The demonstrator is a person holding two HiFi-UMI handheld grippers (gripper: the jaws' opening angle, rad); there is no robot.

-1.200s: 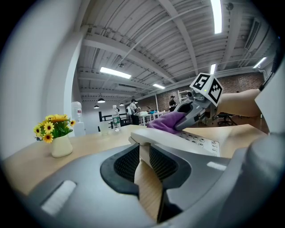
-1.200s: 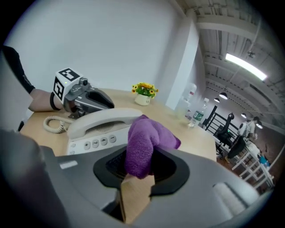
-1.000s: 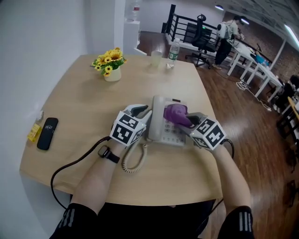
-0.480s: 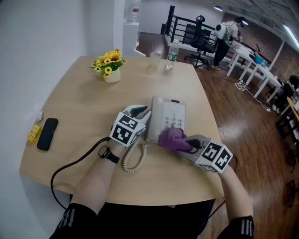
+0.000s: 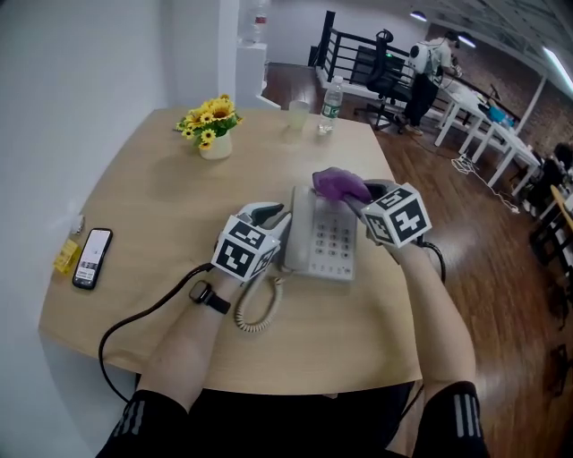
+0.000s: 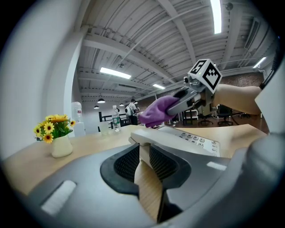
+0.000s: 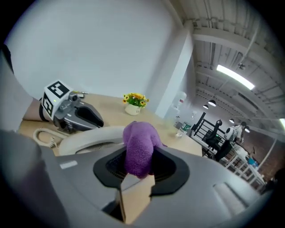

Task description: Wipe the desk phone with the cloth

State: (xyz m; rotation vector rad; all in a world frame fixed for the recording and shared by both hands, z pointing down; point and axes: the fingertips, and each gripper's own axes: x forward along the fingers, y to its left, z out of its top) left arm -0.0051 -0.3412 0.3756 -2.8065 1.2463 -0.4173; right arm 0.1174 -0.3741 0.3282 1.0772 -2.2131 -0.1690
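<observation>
While the left gripper (image 5: 276, 220) is clamping its fingers (image 6: 128, 163) on the phone's (image 5: 328, 238) left edge, half hiding the handset (image 5: 293, 234), the right gripper (image 5: 356, 200) is pinching the cloth (image 5: 337, 184) over the phone's far end on the table (image 5: 152, 197).

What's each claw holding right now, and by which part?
The right claw is shut on the purple cloth, pinching a bunched fold. The left claw is shut on the phone's handset, gripping its side edge.

An open office is shown: a desk phone (image 5: 327, 234), rows of white desks (image 5: 489, 132), a black swivel chair (image 5: 391, 82) and strip lights (image 6: 217, 13) are seen.
</observation>
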